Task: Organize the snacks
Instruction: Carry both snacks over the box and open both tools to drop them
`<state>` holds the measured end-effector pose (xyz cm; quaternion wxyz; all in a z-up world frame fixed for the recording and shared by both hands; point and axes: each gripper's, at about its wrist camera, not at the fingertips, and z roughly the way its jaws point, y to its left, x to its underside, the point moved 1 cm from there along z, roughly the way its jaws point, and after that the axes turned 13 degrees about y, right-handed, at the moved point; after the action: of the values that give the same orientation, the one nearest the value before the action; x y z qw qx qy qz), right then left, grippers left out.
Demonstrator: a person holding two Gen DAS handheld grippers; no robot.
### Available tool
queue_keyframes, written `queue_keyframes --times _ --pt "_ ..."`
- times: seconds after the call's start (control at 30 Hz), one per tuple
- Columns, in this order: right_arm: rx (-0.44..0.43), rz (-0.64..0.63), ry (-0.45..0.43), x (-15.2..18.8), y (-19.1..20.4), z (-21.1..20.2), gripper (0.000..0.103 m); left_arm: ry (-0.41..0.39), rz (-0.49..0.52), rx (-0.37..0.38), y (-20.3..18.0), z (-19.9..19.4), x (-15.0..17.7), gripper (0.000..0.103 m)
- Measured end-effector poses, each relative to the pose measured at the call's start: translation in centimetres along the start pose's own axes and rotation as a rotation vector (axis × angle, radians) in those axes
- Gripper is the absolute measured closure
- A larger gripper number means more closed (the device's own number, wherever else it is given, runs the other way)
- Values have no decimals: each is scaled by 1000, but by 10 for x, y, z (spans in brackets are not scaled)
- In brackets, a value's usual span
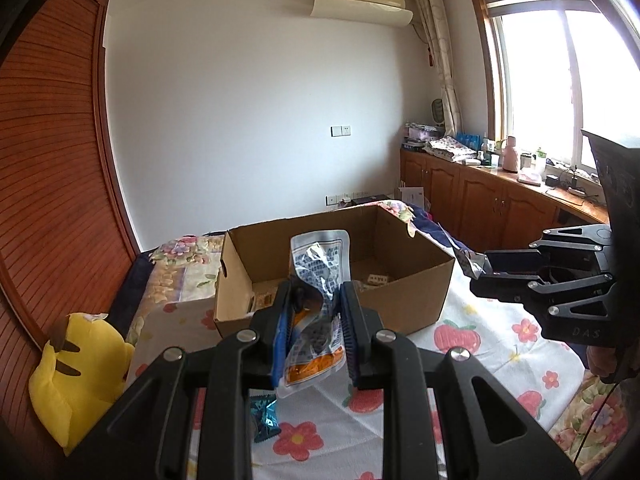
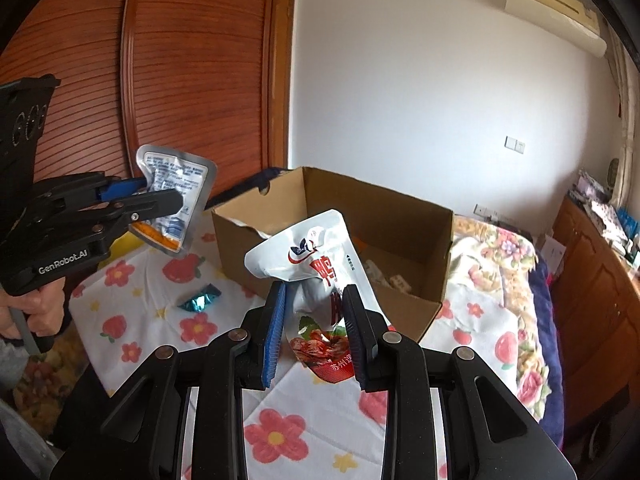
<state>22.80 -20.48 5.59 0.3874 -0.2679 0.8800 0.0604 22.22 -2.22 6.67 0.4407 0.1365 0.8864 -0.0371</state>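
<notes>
A: How does the left claw [image 1: 316,320] stand?

B: Raised and tipped a little downward, its two black fingers drawn in close, blue pads [image 1: 280,344] pressing from both sides on what it carries. In the right wrist view a hand [image 2: 28,312] grips its handle from below.

A: And the right claw [image 2: 316,332]?

B: Much the same: lifted, pointed slightly down, fingers nearly together and clamped. From the left wrist view it reaches in from the right edge.
</notes>
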Motion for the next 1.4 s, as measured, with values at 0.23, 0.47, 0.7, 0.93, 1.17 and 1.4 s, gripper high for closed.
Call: queue_keyframes --times 0.23,0.47,0.7,0.93,1.17,1.4 --pt "11 -12 -13 -15 -2 4 75 -40 29 11 1 3 -29 82" --pt "22 -10 -31 -39 -12 13 75 -71 36 5 9 15 -59 82" --pt "17 -14 -29 -56 -20 38 75 -49 18 -5 21 51 -66 82" --pt "7 -5 20 -58 -33 82 75 12 -13 2 34 101 -61 82" --pt "2 12 53 -60 -45 118 75 49 -24 11 37 132 -54 82" --pt "-2 26 73 -62 -55 141 75 70 -32 20 36 152 -50 82"
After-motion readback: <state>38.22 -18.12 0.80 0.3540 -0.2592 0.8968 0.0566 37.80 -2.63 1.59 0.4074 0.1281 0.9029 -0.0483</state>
